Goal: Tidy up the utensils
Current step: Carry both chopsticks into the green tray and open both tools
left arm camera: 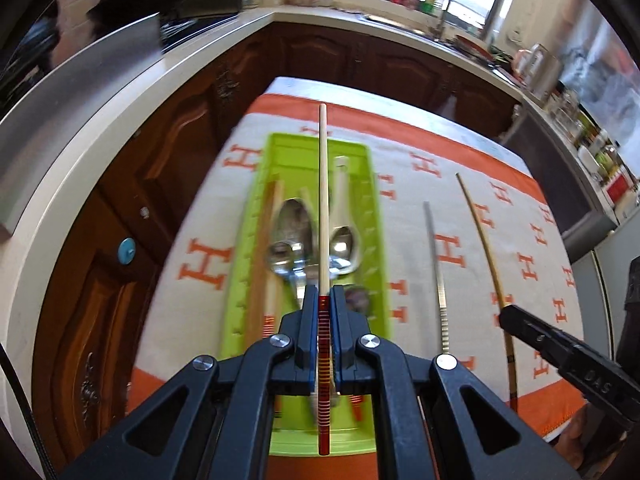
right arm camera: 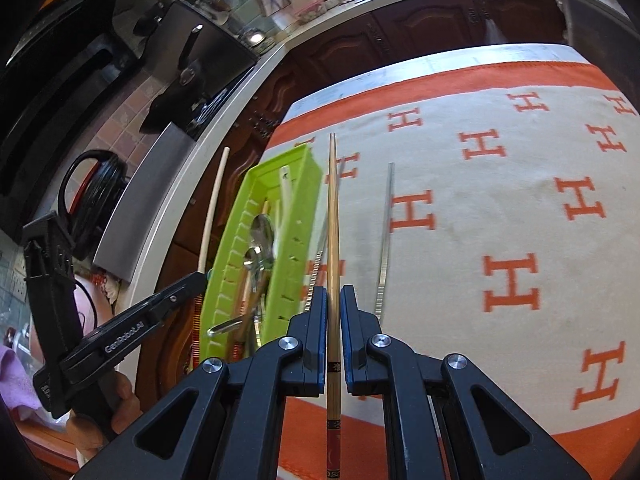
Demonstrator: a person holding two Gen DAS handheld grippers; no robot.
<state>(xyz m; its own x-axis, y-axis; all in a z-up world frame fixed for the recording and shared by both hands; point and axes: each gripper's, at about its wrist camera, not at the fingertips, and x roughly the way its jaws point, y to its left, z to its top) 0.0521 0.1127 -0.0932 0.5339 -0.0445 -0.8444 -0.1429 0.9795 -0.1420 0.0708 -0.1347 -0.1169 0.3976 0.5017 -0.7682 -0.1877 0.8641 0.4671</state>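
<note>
Left claw [left arm camera: 323, 294] clamped on one pale chopstick [left arm camera: 323, 200], green tray [left arm camera: 280, 148] with three spoons [left arm camera: 294, 220] beneath. Right claw [right arm camera: 333, 294] clamped on one bamboo chopstick [right arm camera: 333, 220]; one metal chopstick [right arm camera: 386, 240] just right, on desk.

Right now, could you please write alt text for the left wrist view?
The left gripper clamps a pale chopstick with a red-striped end above a green tray holding spoons. A metal chopstick lies on the orange-lettered cloth beside it.
</note>
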